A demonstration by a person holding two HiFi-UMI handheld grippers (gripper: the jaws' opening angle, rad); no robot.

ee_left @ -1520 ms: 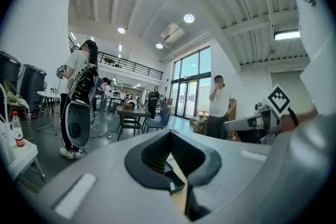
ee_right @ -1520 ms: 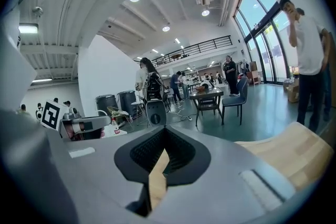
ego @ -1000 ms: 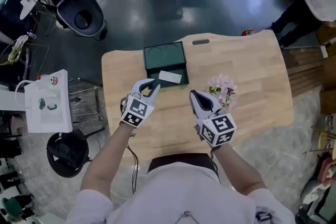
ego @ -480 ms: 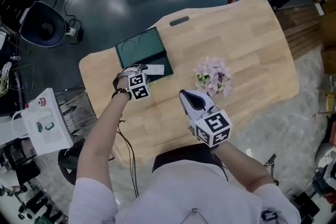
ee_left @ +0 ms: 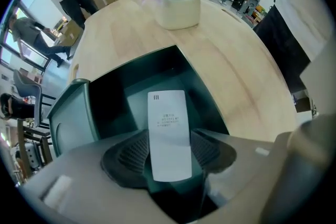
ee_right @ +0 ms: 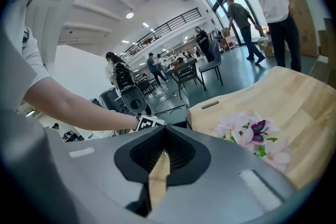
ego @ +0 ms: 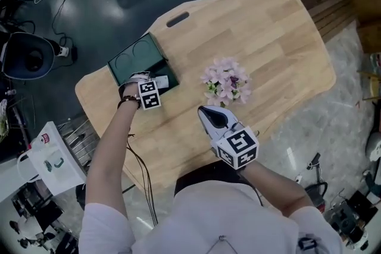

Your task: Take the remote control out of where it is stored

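Left gripper (ee_left: 168,156) jaws pinch the remote control (ee_left: 168,120) by narrow edges in the box (ee_left: 71,118) at ten o'clock, so it may slip; right gripper (ee_right: 158,165) jaws sit closed, empty.

Light wooden desk (ego: 268,38) carries pink flowers (ego: 225,81) in a cream pot (ee_left: 178,12), set near its middle. Dark slot handle (ego: 177,19) cut at the desk's far edge beyond the flowers. Round black seat (ego: 28,56) on the floor, well left of the flowers.
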